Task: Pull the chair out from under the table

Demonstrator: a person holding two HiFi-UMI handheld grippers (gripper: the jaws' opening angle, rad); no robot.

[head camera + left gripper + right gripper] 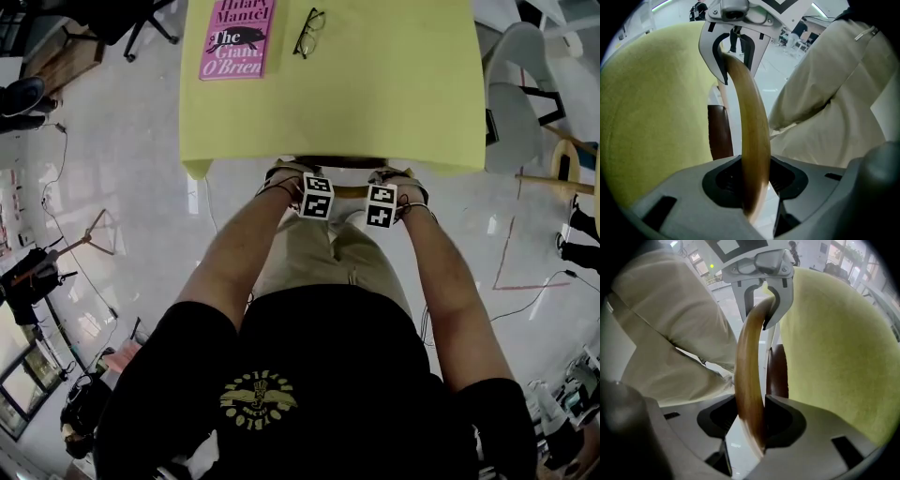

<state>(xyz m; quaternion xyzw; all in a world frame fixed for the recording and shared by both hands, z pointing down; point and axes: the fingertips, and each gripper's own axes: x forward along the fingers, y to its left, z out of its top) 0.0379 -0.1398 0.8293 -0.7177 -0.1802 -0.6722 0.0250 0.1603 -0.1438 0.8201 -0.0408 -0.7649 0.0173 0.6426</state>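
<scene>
Left tool [754, 180] clenched on top rail [751, 117] of chair [749, 362]. Right tool [750, 416] clenched on same rail, just beside it. Rail's long axis ran across me, 2 tools level, neither nearer. Chair lay ahead, tucked under yellow bench [394, 103]; judged pull path toward my legs. Seat mostly hidden, chair legs unseen under bench. Far edge: book [236, 37], glasses [310, 32].

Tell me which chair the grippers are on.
The chair tucked under the yellow table: the left gripper and right gripper both hold its curved wooden back rail. The white chairs at right stand untouched.
</scene>
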